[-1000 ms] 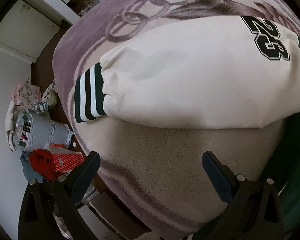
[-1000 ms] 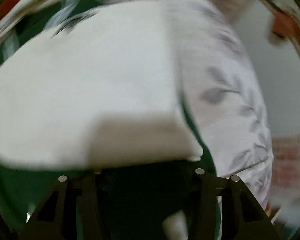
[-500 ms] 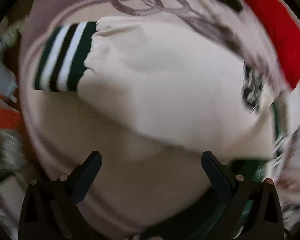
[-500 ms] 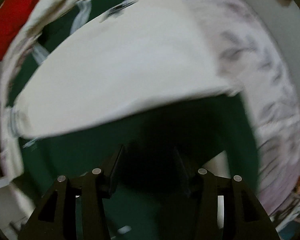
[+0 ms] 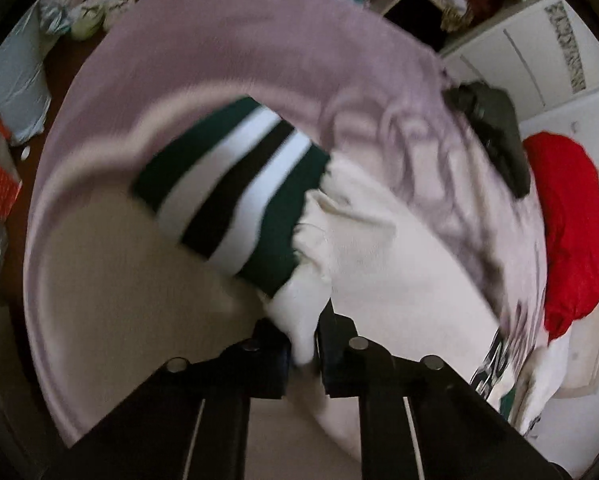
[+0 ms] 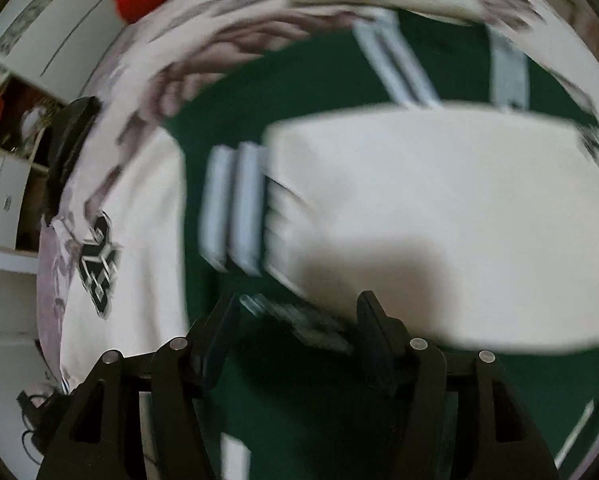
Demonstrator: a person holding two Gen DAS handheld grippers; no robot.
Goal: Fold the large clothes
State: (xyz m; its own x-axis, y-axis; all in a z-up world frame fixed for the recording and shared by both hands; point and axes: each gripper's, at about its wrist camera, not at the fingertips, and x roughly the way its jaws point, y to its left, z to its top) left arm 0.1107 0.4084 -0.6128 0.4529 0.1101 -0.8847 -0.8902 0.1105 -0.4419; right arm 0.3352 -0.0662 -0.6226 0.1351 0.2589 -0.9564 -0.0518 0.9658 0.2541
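Two views split the jacket: only the left wrist view shows the left tool clenched on its cream sleeve beside the striped cuff, over a bed blanket. Right tool hangs parted above the blurred green body.

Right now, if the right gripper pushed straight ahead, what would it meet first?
Most likely the jacket's green body lying between its open jaws, then the cream sleeve beyond; blur leaves depth uncertain.
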